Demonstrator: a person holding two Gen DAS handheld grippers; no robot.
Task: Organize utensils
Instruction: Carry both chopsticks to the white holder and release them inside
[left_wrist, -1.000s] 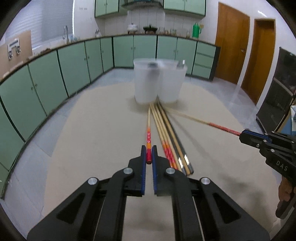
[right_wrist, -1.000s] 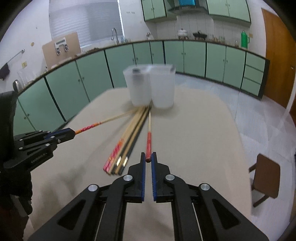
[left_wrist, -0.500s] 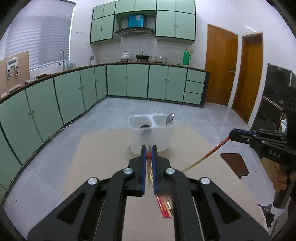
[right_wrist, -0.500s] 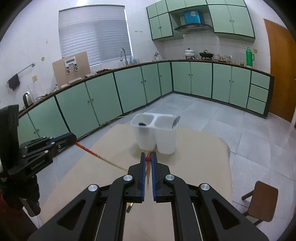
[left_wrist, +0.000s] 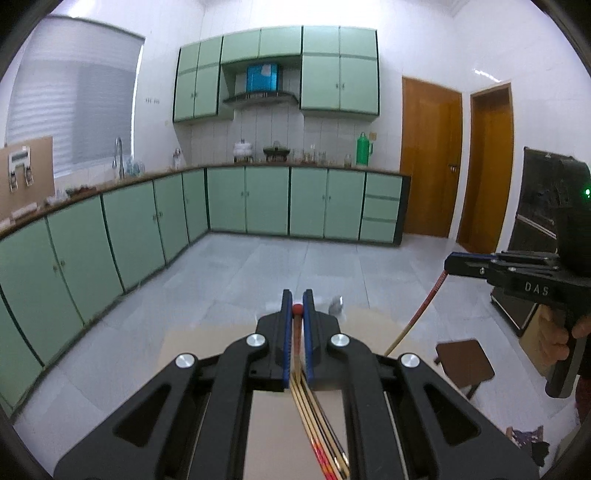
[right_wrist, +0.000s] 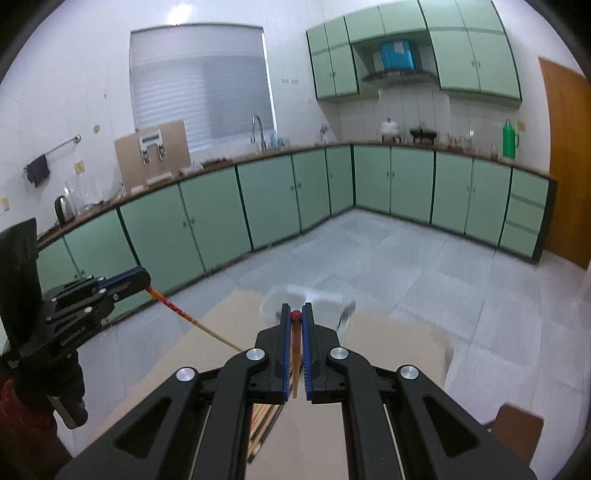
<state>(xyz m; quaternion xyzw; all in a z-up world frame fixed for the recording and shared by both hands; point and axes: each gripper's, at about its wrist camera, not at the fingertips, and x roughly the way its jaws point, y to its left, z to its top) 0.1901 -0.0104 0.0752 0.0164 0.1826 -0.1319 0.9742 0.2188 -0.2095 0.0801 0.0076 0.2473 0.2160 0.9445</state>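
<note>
My left gripper (left_wrist: 297, 295) is shut on the red-tipped end of a chopstick (left_wrist: 296, 325), which hangs down toward the table. In the same view my right gripper (left_wrist: 448, 264) is off to the right, shut on a second chopstick (left_wrist: 424, 302) that slants down. The right wrist view has the right gripper (right_wrist: 295, 308) clamped on its chopstick (right_wrist: 295, 347), and the left gripper (right_wrist: 144, 277) at the left with its chopstick (right_wrist: 184, 314). Several more chopsticks (left_wrist: 321, 443) lie on the beige table (left_wrist: 207, 343). The white two-cell holder (right_wrist: 310, 295), with a spoon (right_wrist: 345, 314) in it, is blurred beyond the fingertips.
A brown stool (left_wrist: 463, 360) stands on the tiled floor right of the table. Green cabinets (right_wrist: 221, 218) run along the far and left walls. A hand (left_wrist: 557, 332) holds the right gripper's handle. The table's far edge (right_wrist: 406, 325) lies just behind the holder.
Both grippers have risen well above the table, each carrying its chopstick up by the red end. The holder and the chopsticks on the table have dropped low in both views.
</note>
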